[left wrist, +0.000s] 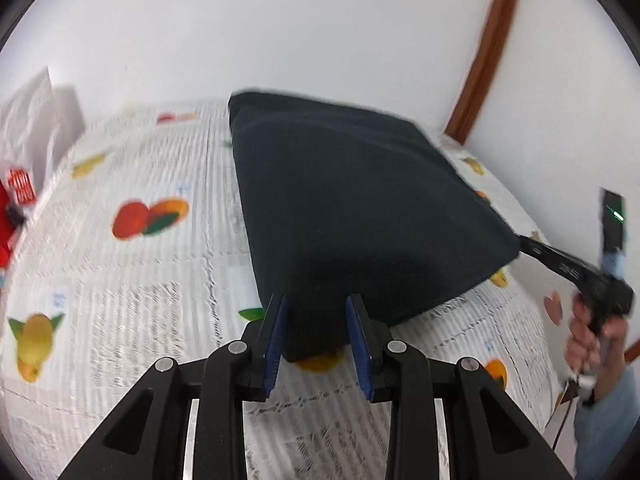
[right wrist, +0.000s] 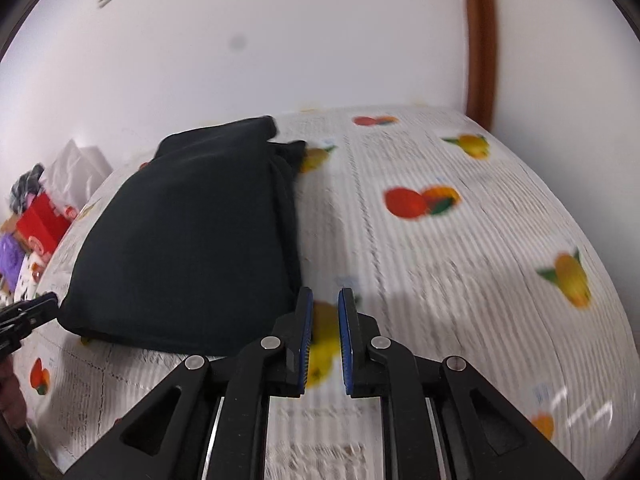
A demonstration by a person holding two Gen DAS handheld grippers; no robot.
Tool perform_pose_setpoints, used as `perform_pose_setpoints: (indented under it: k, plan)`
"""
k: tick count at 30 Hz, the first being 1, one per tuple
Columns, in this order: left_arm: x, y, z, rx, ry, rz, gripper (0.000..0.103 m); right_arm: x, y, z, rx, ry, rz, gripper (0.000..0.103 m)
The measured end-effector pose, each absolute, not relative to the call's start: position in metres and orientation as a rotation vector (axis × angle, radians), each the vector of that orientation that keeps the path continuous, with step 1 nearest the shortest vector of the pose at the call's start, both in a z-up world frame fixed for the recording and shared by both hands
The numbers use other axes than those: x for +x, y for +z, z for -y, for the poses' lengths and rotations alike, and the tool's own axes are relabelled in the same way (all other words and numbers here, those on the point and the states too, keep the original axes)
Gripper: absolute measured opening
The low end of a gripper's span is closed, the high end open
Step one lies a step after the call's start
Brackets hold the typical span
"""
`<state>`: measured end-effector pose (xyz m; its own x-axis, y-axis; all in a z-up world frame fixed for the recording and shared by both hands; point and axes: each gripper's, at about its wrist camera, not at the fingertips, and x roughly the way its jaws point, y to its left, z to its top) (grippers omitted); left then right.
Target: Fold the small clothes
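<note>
A dark navy folded garment [left wrist: 360, 208] lies on a white fruit-print bedspread [left wrist: 132, 280]. My left gripper [left wrist: 318, 312] is open, its blue pads on either side of the garment's near corner, nothing clamped. In the right wrist view the garment [right wrist: 188, 240] lies to the left. My right gripper [right wrist: 324, 308] is open by a narrow gap and empty, just right of the garment's near edge, over a yellow fruit print. The right gripper also shows in the left wrist view [left wrist: 560, 260], at the garment's right side, held by a hand.
White walls rise behind the bed, with a brown wooden frame [left wrist: 488, 48] at the right. Red boxes and a pile of clothes and bags [right wrist: 36, 216] sit off the bed's left side. The bedspread [right wrist: 460, 264] stretches to the right.
</note>
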<state>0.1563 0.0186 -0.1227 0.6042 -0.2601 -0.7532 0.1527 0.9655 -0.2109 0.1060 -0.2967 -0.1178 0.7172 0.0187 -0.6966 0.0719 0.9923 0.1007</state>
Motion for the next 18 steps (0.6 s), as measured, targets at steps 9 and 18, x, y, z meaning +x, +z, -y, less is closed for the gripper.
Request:
perform_pose_setpoints:
  k: [9, 18]
  plan:
    - [0.147, -0.116, -0.003, -0.07, -0.172, -0.927, 0.029, 0.076, -0.093, 0.289, 0.119, -0.084, -0.748, 0.048]
    - [0.108, -0.068, 0.009, -0.017, -0.107, -0.824, 0.06, 0.053, -0.047, 0.257, 0.101, -0.108, -0.73, 0.054]
